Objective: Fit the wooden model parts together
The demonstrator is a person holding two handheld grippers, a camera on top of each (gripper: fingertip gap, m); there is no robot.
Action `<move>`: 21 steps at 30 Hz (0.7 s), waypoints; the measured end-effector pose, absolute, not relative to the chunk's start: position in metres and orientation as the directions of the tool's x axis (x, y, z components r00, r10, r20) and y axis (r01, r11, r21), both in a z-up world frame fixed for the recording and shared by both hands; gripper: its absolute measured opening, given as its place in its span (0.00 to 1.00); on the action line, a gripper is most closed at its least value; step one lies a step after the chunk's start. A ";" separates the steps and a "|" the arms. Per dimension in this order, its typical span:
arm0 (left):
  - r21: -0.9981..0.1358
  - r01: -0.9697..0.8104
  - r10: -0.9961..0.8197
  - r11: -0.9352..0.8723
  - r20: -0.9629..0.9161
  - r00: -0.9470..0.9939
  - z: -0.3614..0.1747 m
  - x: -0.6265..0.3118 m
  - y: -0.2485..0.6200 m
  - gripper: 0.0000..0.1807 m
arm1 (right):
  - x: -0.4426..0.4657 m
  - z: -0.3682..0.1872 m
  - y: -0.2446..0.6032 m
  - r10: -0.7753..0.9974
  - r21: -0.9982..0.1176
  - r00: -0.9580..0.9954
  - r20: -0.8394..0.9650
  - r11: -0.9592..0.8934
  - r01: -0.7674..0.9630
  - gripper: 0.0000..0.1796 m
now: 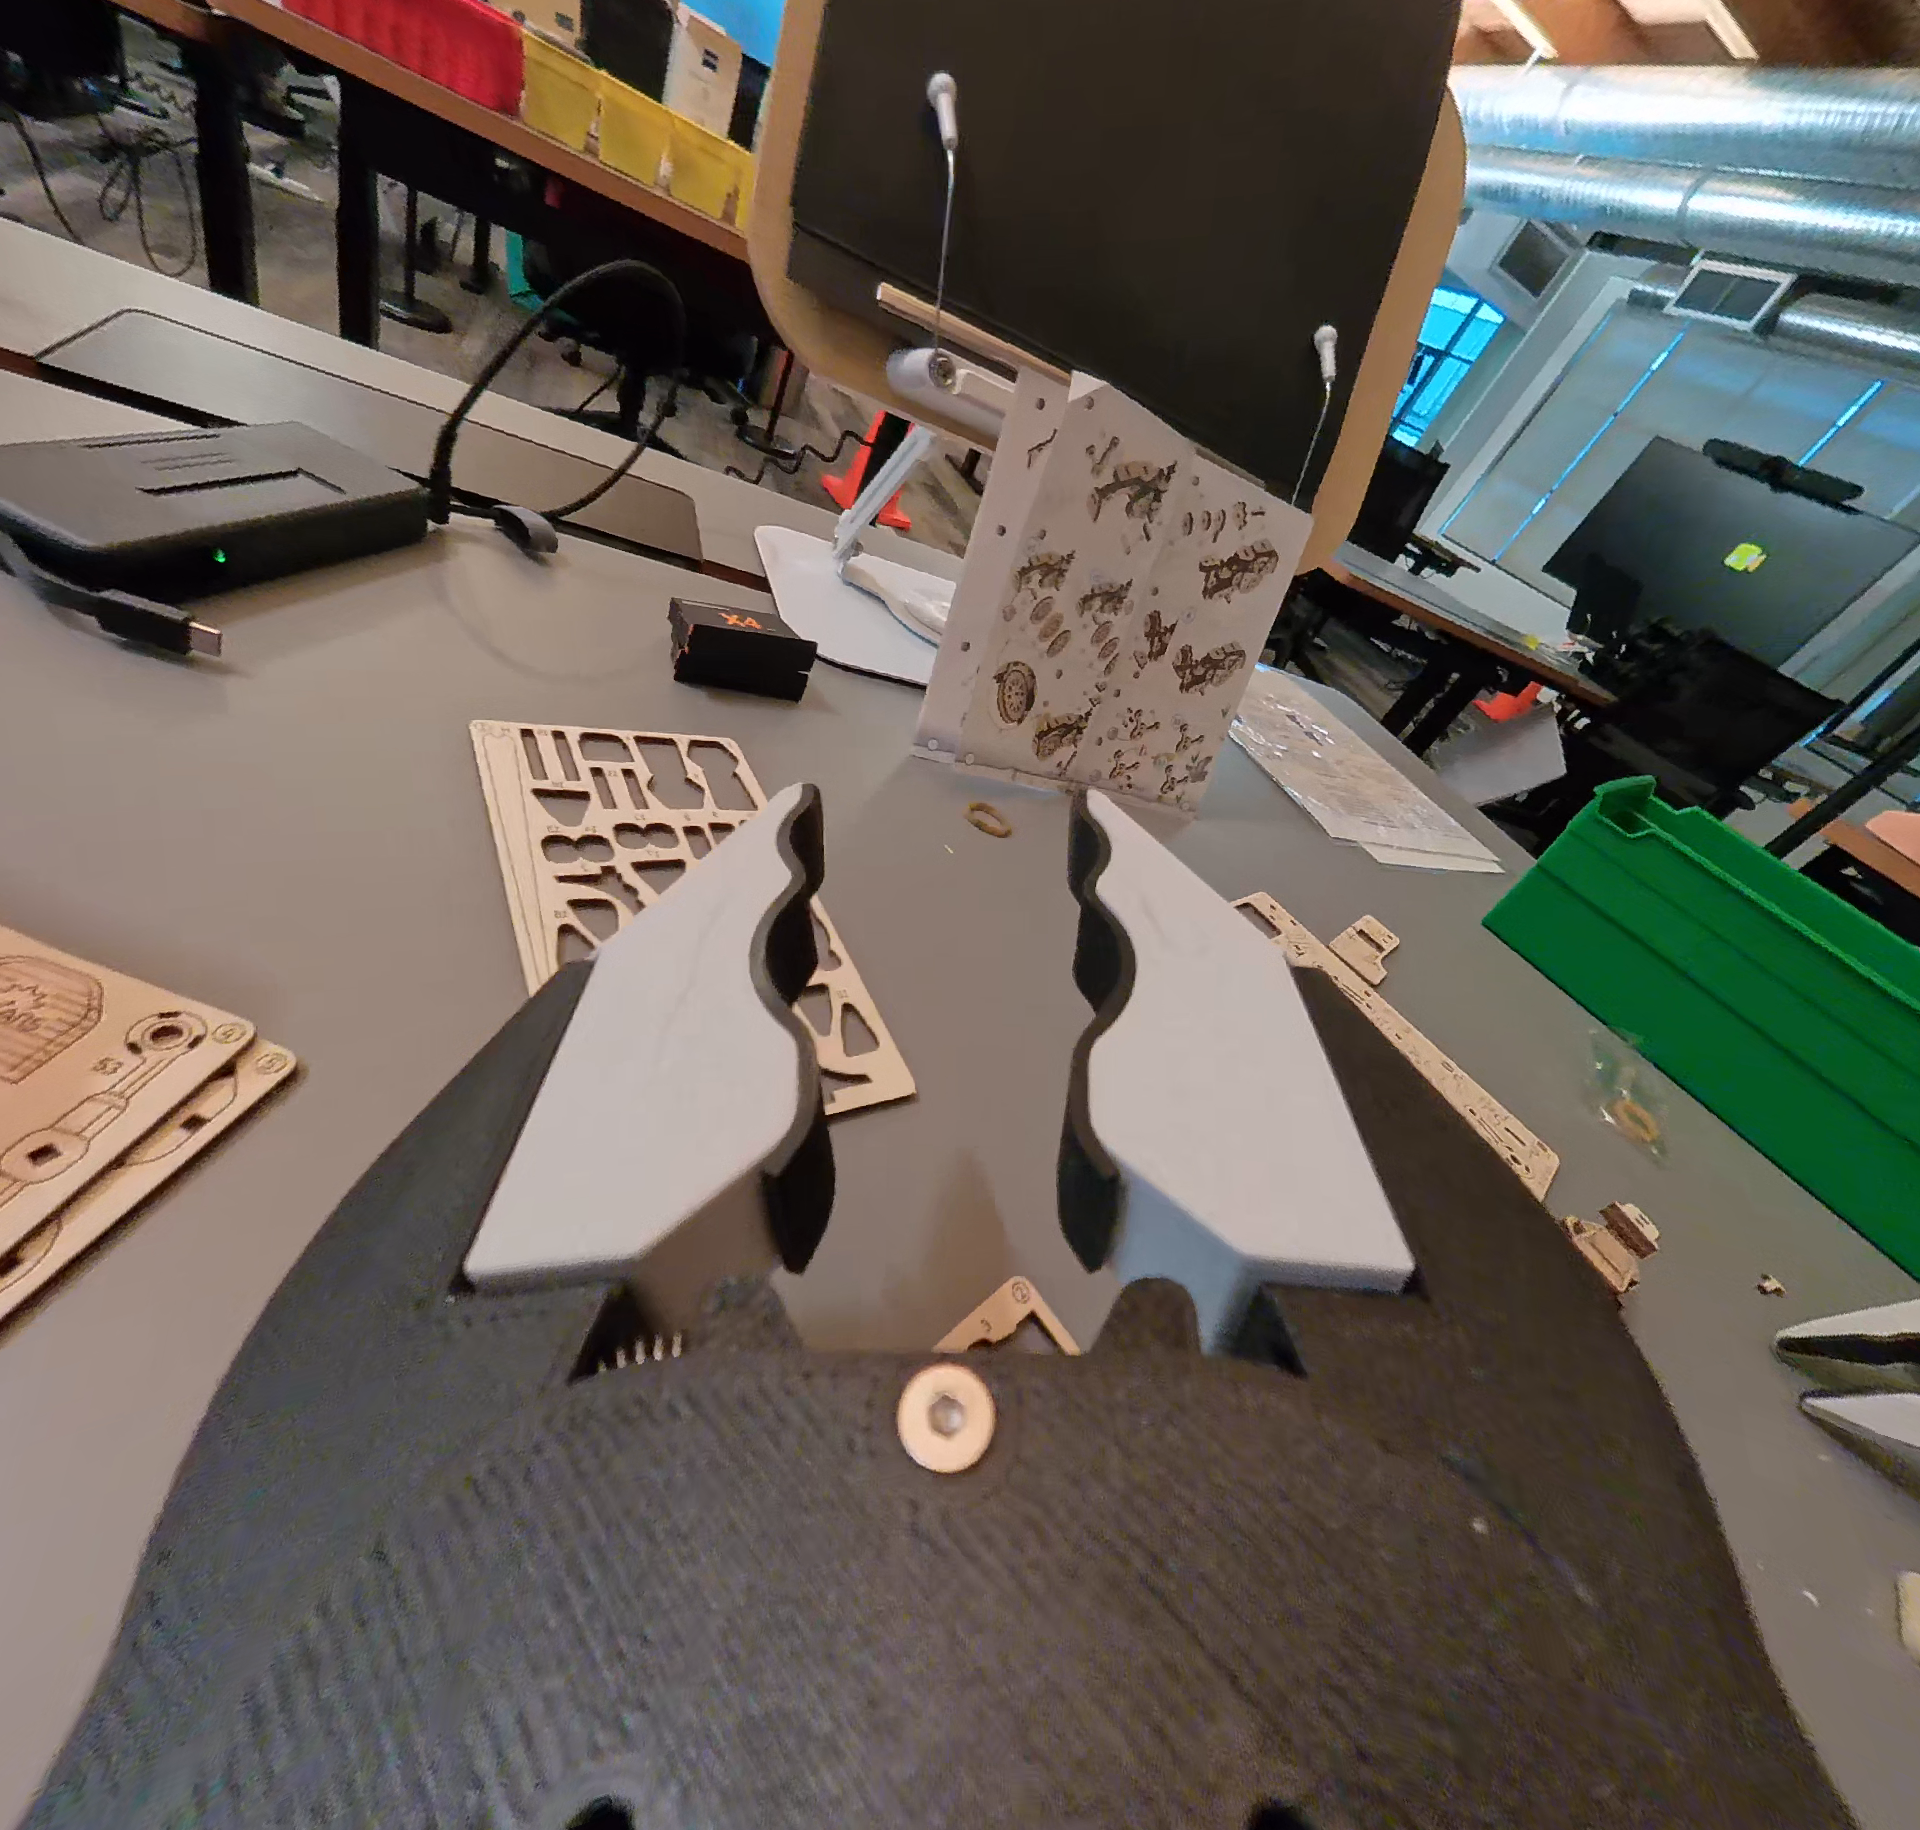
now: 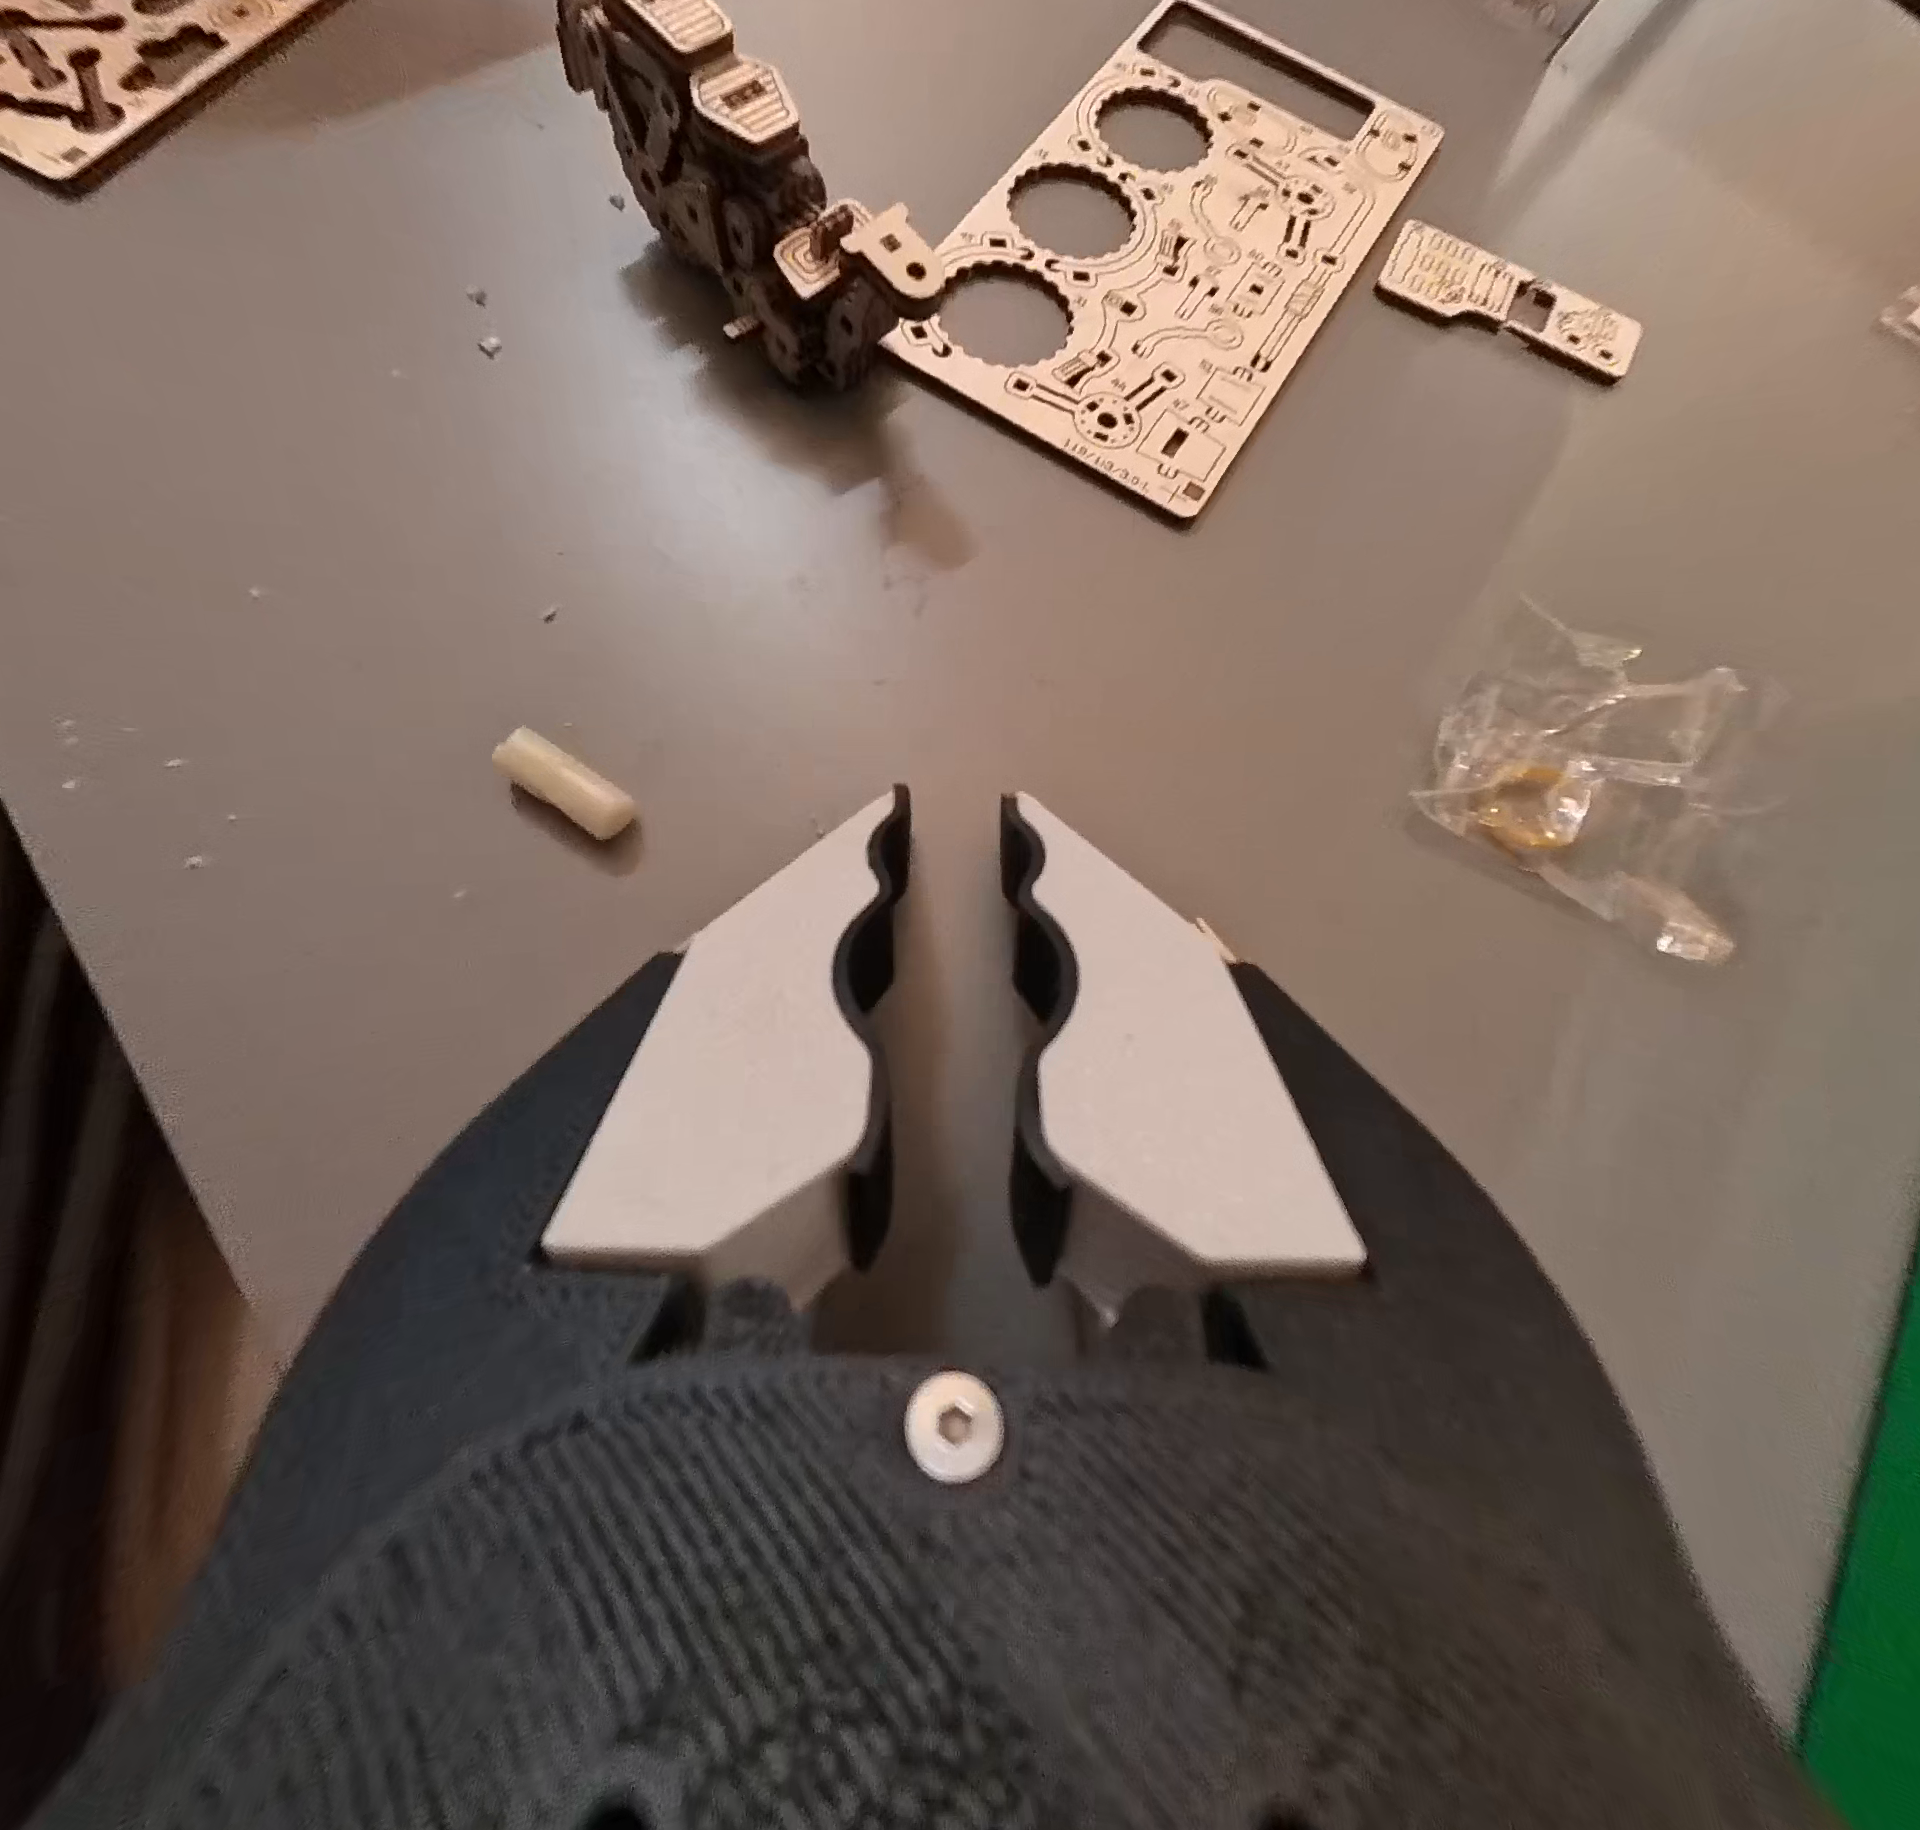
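1. The left gripper [image 1: 940, 824] hovers level above the grey table [image 1: 312, 845], aimed toward the upper centre of the frame; its jaws stand wide apart with nothing between them.
2. Ahead of it stands an instruction sheet [image 1: 1122, 627] propped upright, with a punched-out wooden sheet [image 1: 623, 845] lying under the left finger.
3. The right gripper [image 2: 951, 804] tilts down at the table, jaws parted by a narrow gap and empty.
4. The part-built wooden model [image 2: 707, 170] stands in the upper centre of the right wrist view, well ahead of the fingertips, touching a wooden parts sheet [image 2: 1195, 305] on its right.
5. A pale short peg [image 2: 566, 783] lies just left of the left fingertip; a crumpled clear bag [image 2: 1579, 783] lies at mid right.
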State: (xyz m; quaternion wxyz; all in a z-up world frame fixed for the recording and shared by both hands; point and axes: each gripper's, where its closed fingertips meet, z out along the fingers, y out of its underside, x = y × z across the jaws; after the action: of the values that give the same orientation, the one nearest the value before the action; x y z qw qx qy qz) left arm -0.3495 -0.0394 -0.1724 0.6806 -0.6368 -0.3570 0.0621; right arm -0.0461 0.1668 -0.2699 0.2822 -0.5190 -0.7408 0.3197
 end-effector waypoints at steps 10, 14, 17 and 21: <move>-0.901 0.391 0.559 0.189 0.426 0.711 -0.178 -0.351 -0.054 0.25 | -0.055 -0.273 0.167 0.943 -0.752 -0.321 0.092 0.277 0.597 0.09; -0.909 0.378 0.569 0.177 0.408 0.714 -0.178 -0.349 -0.060 0.25 | -0.061 -0.274 0.169 0.946 -0.753 -0.317 0.064 0.254 0.607 0.09; -0.917 0.367 0.577 0.159 0.388 0.719 -0.179 -0.344 -0.065 0.25 | -0.064 -0.273 0.167 0.941 -0.756 -0.335 0.056 0.259 0.601 0.09; -0.924 0.357 0.598 0.138 0.366 0.713 -0.182 -0.339 -0.077 0.26 | -0.082 -0.240 0.143 0.928 -0.835 -0.369 0.043 0.236 0.497 0.09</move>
State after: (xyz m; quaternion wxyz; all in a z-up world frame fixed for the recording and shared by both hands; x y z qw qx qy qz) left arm -0.3386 -0.0766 -0.1815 0.6589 -0.6500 -0.3675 0.0913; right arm -0.0816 0.1426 -0.2401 0.2820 -0.4857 -0.7339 0.3820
